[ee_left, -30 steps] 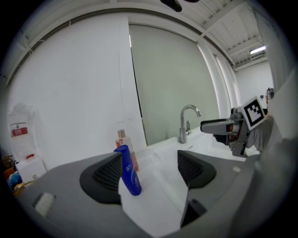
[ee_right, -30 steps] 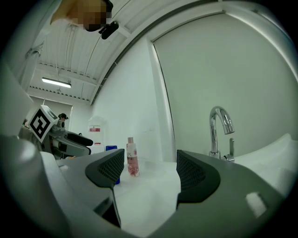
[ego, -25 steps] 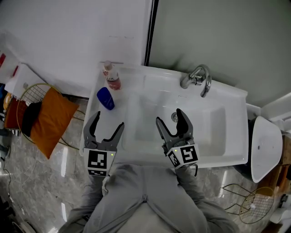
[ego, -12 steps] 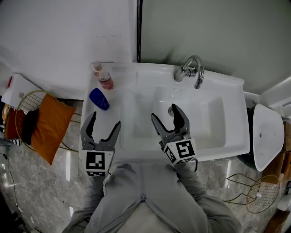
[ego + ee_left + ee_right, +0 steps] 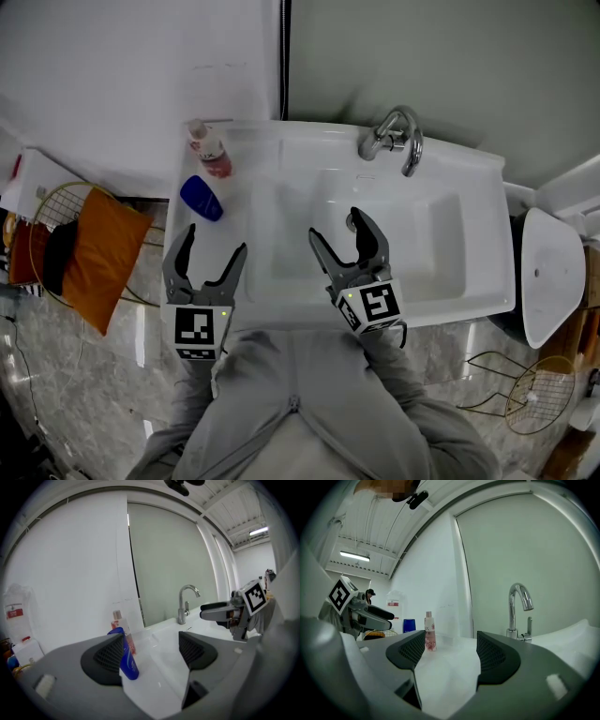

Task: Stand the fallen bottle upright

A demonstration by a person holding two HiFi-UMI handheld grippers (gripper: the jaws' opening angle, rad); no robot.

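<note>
In the last second little shifts: the left gripper (image 5: 217, 237) and right gripper (image 5: 337, 223) stay over the near rim of the white sink bench (image 5: 483, 202), fingers spread wide on nothing. Farther left, the blue bottle (image 5: 130, 663) stands upright where it was, the pink bottle (image 5: 210, 155) behind it, so neither lies fallen. The top is glossy, with the tap (image 5: 398, 141) and a bare wall beyond.

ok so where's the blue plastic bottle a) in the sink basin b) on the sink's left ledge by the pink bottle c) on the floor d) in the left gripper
b: the blue plastic bottle sits on the white sink's left ledge beside the pink bottle, and the left gripper is open and empty.
</note>
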